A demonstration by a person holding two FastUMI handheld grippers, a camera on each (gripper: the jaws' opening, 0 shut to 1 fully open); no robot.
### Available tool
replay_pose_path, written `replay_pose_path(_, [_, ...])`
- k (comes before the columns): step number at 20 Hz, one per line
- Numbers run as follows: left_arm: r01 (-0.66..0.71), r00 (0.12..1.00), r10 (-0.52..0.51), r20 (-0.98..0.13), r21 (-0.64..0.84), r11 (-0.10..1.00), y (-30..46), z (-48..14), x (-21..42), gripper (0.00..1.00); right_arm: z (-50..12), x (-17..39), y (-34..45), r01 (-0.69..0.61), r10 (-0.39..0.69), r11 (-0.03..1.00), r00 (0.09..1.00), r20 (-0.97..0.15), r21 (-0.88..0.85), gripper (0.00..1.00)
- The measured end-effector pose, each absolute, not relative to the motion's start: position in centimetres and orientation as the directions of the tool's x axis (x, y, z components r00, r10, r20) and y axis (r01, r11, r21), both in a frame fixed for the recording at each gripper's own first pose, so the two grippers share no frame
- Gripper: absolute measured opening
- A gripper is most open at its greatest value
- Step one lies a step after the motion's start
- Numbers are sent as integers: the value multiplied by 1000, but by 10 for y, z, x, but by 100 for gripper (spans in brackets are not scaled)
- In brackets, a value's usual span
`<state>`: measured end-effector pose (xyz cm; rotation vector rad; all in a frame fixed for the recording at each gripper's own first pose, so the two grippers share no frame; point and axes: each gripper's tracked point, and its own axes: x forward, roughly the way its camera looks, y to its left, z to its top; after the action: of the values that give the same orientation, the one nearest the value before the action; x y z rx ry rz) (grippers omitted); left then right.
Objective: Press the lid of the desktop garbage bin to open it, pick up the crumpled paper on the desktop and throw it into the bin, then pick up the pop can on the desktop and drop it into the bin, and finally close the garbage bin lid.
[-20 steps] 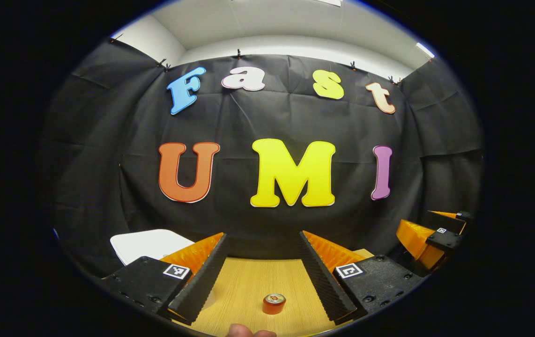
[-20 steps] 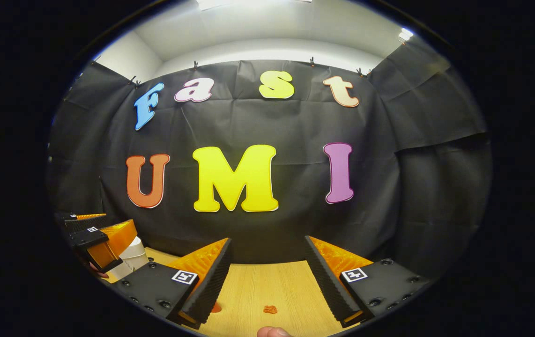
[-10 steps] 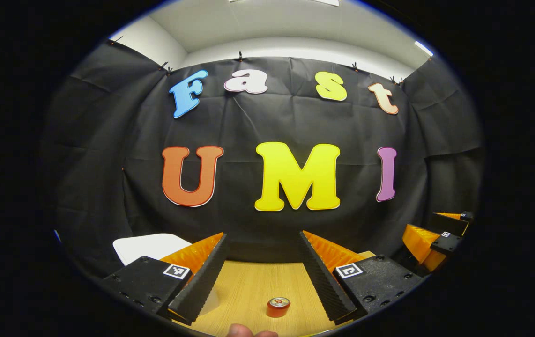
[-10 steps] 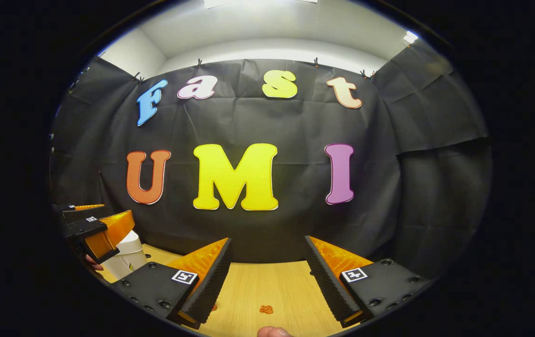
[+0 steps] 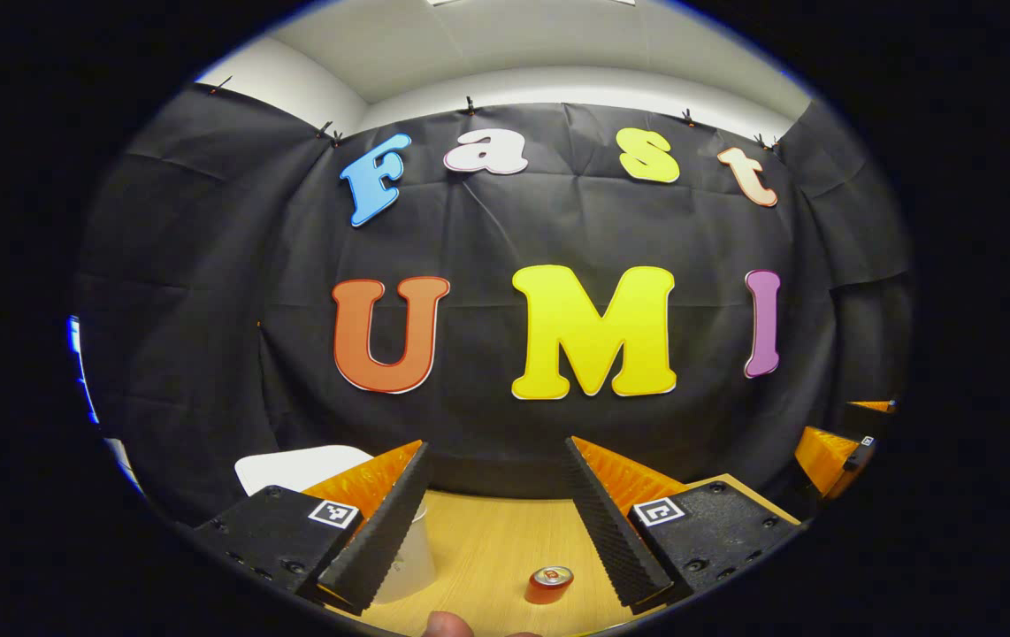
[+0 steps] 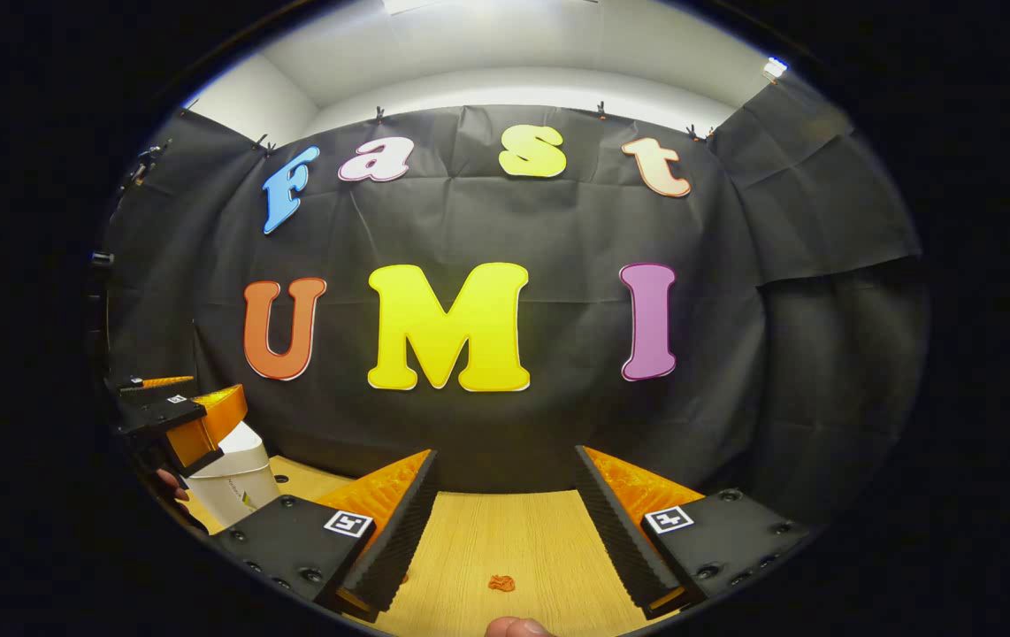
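1. Wood-grain desktop under both grippers. I judge the task barely begun.
2. Left gripper: jaws spread wide, holding nothing. It hangs above the desktop, also seen far left in the right gripper view.
3. Right gripper: jaws equally wide, empty.
4. White garbage bin stands at the left; its lid looks raised, though I cannot tell for sure.
5. Pop can stands upright on the desktop, between the left fingers' line, untouched.
6. Small orange crumpled paper lies ahead of the right gripper.
7. Remaining: paper, can, lid closing.
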<state>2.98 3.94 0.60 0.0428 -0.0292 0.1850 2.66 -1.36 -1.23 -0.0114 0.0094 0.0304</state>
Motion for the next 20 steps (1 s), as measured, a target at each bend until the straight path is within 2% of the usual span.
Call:
replay_pose_path(3, [-267, 964, 266, 29, 49, 962, 66, 8, 32, 95, -16, 30, -13, -48, 47, 999, 999, -23, -11, 95])
replay_pose_path(4, [-293, 956, 292, 26, 60, 954, 76, 8, 33, 100, -16, 31, -12, -54, 54, 998, 998, -24, -12, 95])
replay_pose_path(5, [-321, 947, 320, 23, 74, 944, 85, 8, 34, 94, -16, 33, -12, -60, 59, 998, 998, -25, -13, 95])
replay_pose_path(9, [-430, 901, 433, -2, 121, 895, 123, 9, 40, 90, -14, 37, -7, -82, 82, 997, 996, -26, -12, 95])
replay_pose_path(17, [-574, 815, 578, -45, 82, 815, 181, -1, 48, 80, -7, 42, -1, -111, 110, 993, 993, -31, -40, 95])
replay_pose_path(20, [-614, 781, 619, -87, 78, 786, 199, -18, 53, 67, -3, 44, -2, -113, 111, 992, 993, -28, -51, 95])
